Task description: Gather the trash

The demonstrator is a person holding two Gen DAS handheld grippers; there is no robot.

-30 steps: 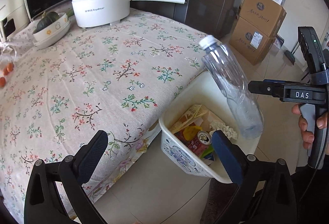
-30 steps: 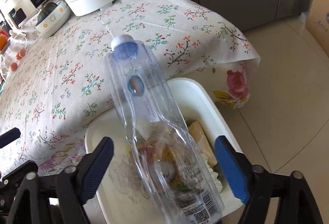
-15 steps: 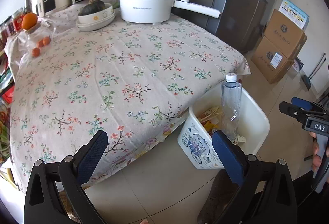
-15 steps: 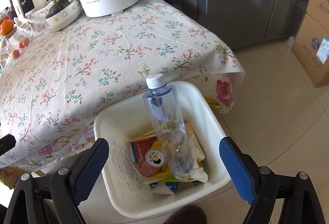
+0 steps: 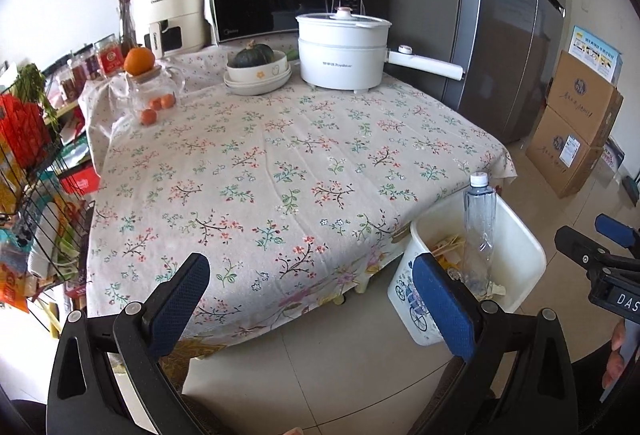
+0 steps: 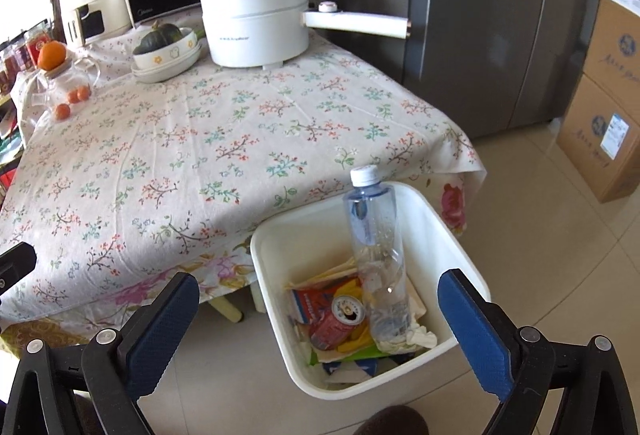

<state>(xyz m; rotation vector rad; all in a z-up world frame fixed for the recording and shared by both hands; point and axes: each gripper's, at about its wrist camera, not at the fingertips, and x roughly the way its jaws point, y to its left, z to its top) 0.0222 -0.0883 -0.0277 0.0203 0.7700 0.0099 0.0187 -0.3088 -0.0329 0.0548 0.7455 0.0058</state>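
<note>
A clear plastic bottle (image 6: 376,255) with a white cap stands upright in the white bin (image 6: 452,235) on the floor by the table corner, among a red can (image 6: 340,319), wrappers and paper. The bottle (image 5: 478,231) and bin (image 5: 524,235) also show in the left wrist view. My right gripper (image 6: 316,327) is open and empty, above and in front of the bin. My left gripper (image 5: 312,303) is open and empty, over the table's near edge; the right gripper's tip (image 5: 600,247) shows at its right.
The table with a floral cloth (image 5: 280,163) carries a white electric pot (image 5: 344,51), a bowl with a squash (image 5: 258,71) and a glass jar with oranges (image 5: 154,95). A wire rack (image 5: 36,195) stands left. Cardboard boxes (image 5: 576,123) and a fridge (image 6: 480,15) stand right.
The right gripper let go of the bottle, which dropped upright into the bin. Both grippers have pulled back and up from the table and bin.
</note>
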